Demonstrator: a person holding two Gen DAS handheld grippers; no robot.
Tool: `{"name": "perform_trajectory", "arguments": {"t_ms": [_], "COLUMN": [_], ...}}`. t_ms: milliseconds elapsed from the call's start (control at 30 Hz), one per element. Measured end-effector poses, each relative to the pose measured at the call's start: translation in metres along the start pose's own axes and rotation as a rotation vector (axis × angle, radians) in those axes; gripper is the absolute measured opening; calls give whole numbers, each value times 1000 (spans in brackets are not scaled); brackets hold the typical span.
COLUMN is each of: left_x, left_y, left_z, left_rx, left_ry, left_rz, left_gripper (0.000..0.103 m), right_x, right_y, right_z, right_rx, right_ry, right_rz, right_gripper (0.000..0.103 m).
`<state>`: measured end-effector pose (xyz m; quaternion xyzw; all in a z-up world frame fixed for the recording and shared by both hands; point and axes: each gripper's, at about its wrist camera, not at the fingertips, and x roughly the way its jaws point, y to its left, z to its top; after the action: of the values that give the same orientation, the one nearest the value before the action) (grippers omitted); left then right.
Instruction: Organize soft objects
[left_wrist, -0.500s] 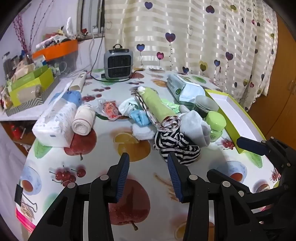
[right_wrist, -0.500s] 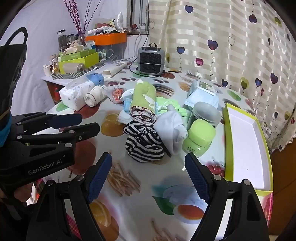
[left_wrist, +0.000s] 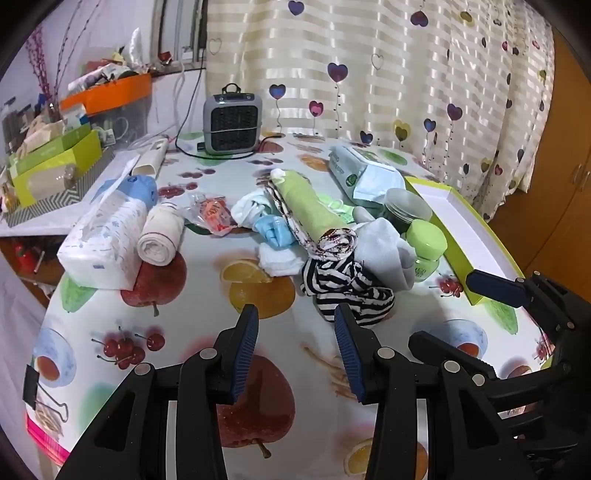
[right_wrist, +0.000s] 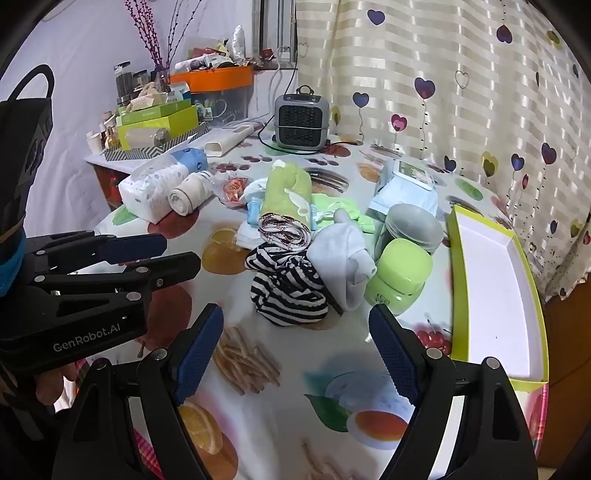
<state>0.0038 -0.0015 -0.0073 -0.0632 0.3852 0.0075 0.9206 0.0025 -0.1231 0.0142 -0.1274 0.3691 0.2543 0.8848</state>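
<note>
A heap of soft things lies mid-table: a black-and-white striped cloth (left_wrist: 347, 291) (right_wrist: 288, 288) at the front, a white cloth (left_wrist: 384, 251) (right_wrist: 343, 254) beside it, and a rolled green towel (left_wrist: 310, 206) (right_wrist: 288, 195) behind. A light blue cloth (left_wrist: 275, 230) and a folded white one (left_wrist: 277, 258) lie to their left. A rolled cream towel (left_wrist: 160, 236) (right_wrist: 188, 194) rests against a tissue pack (left_wrist: 103, 240). My left gripper (left_wrist: 295, 321) hangs open in front of the striped cloth, nothing between its fingers. My right gripper (right_wrist: 295, 321) stands wide open, the striped cloth just beyond it.
A yellow-green tray (left_wrist: 461, 218) (right_wrist: 495, 280) with a bare white inside runs along the table's right edge. A green-lidded jar (right_wrist: 399, 273) and a grey container (right_wrist: 413, 225) stand beside the heap. A small grey heater (left_wrist: 231, 123) sits at the back, with cluttered shelves at the far left.
</note>
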Motion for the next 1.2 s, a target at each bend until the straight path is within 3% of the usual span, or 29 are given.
{"name": "perform_trajectory", "arguments": {"t_ms": [1200], "left_x": [-2], "left_y": [17], "left_z": [2], "left_rx": [-14], "left_ry": [-7], "left_rz": [25], "left_gripper": [42], "right_x": [7], "right_y": [7], "right_z": [9], "right_rx": [-7], "right_ry": [0], "right_rz": [4], "right_gripper": [81]}}
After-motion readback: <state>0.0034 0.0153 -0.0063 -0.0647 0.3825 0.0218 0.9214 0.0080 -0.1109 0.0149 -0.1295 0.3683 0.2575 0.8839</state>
